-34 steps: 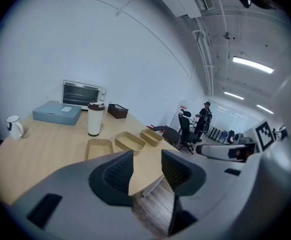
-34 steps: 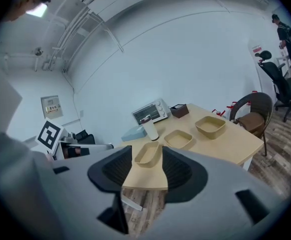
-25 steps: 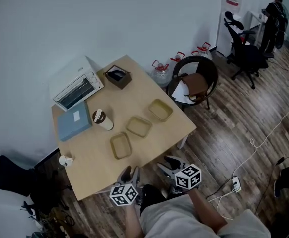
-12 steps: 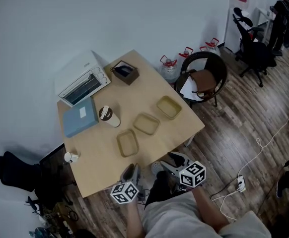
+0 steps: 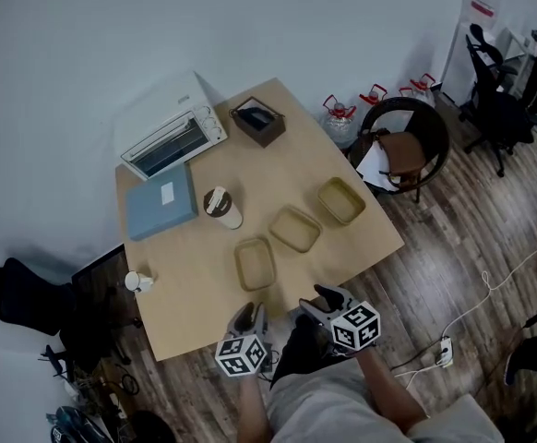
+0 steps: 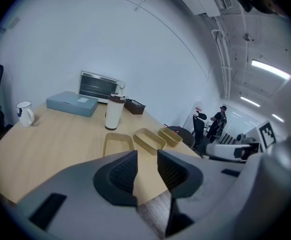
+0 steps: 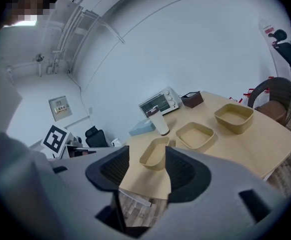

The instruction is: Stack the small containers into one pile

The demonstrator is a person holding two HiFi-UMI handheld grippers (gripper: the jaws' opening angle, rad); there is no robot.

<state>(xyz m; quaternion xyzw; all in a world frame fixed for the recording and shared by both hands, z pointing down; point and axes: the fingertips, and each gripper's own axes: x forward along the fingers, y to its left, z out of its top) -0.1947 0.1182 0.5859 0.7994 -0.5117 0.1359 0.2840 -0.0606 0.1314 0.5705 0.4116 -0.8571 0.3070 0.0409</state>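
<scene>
Three tan shallow containers lie apart in a slanted row on the wooden table (image 5: 185, 312): the left container (image 5: 255, 263), the middle container (image 5: 295, 229) and the right container (image 5: 341, 200). Both grippers hang off the table's near edge, short of the containers. My left gripper (image 5: 248, 319) has a narrow gap between its jaws and nothing in it; ahead of it the left container (image 6: 118, 143) lies nearest. My right gripper (image 5: 319, 298) stands wide open and empty, with the left container (image 7: 155, 154) straight ahead between its fingers' line.
At the table's far side stand a toaster oven (image 5: 174, 141), a blue flat box (image 5: 162, 201), a lidded cup (image 5: 222, 208) and a dark box (image 5: 258, 121). A small white mug (image 5: 137, 281) sits at the left edge. A round chair (image 5: 405, 150) stands right of the table.
The head view has swung, so the table now sits further right and lower in the picture. Both grippers stay just off the table's near edge.
</scene>
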